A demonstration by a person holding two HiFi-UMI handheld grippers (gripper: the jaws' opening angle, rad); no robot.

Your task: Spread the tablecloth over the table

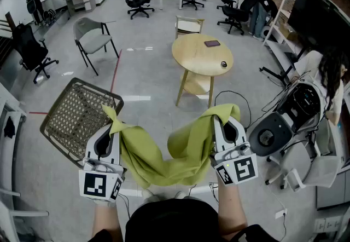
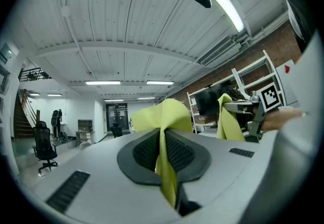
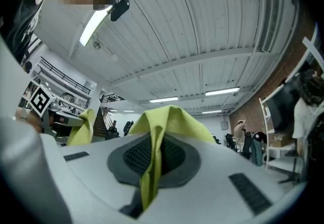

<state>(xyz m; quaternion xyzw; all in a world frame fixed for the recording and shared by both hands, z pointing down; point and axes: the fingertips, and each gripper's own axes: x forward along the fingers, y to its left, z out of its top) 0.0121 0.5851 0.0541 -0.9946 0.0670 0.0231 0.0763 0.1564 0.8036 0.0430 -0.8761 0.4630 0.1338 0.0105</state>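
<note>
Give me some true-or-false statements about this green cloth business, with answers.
1. The left claw and right claw both pinch the green cloth. True.
2. The cloth already covers the round table. False: it hangs between the claws, and the tabletop is uncovered.
3. A dark phone lies on the table. True.
4. The woven chair stands on the person's right. False: it is on the left.

A tablecloth (image 1: 164, 156) hung slack between two grippers held side by side, one edge pinched in the left gripper (image 1: 111, 121), another in the right gripper (image 1: 224, 120). Beyond them stood a round table (image 1: 194, 55) with a phone (image 1: 212, 44) and a small object (image 1: 223, 64) on top. A chair (image 1: 74, 117) stood just left of the left gripper, and another chair (image 1: 188, 26) stood behind the table.
</note>
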